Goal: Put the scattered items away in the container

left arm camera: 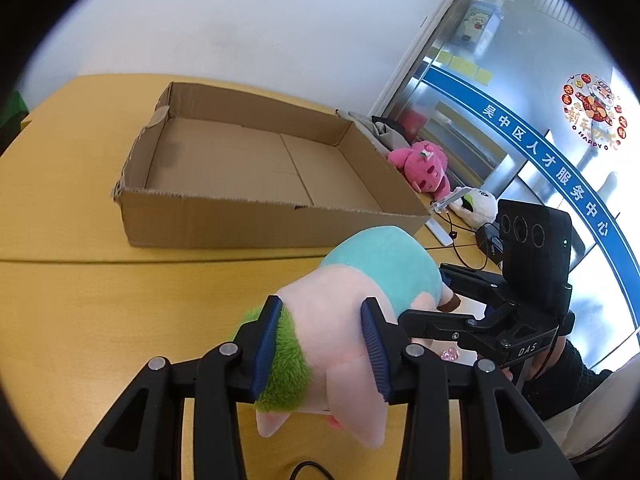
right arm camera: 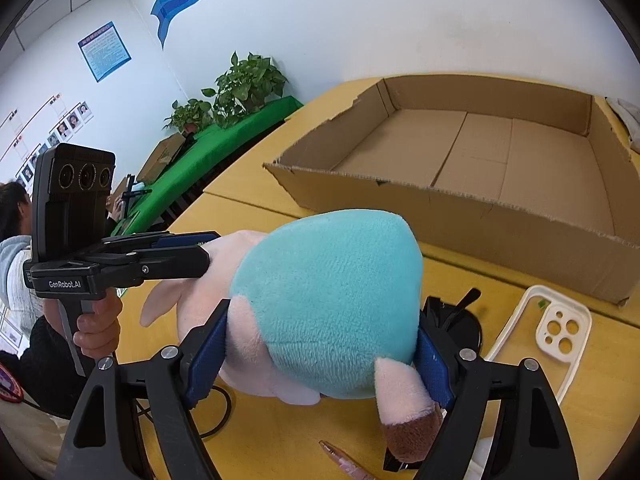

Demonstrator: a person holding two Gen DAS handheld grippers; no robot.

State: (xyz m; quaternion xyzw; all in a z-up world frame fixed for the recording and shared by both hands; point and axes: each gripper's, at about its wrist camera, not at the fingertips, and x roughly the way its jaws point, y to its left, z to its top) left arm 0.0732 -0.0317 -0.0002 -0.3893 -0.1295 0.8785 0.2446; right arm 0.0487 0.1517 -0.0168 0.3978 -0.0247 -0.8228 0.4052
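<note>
A plush toy (left arm camera: 340,308) with a pink head, green hair and a teal body hangs above the yellow table, held from both ends. My left gripper (left arm camera: 320,344) is shut on its pink head, blue pads pressing in on both sides. My right gripper (right arm camera: 320,356) is shut on the teal body (right arm camera: 328,300) with wide jaws. From the right wrist view the left gripper (right arm camera: 176,248) comes in from the left; the left wrist view shows the right gripper (left arm camera: 460,292) on the right. The open cardboard box (left arm camera: 272,216) (right arm camera: 480,220) stands just beyond the toy, with nothing visible inside.
A pink plush (left arm camera: 424,164) and a white plush (left arm camera: 476,204) lie right of the box. A white phone case (right arm camera: 560,328), a black object (right arm camera: 452,316) and a cable (right arm camera: 224,408) lie on the table under the toy. Plants (right arm camera: 244,88) stand far left.
</note>
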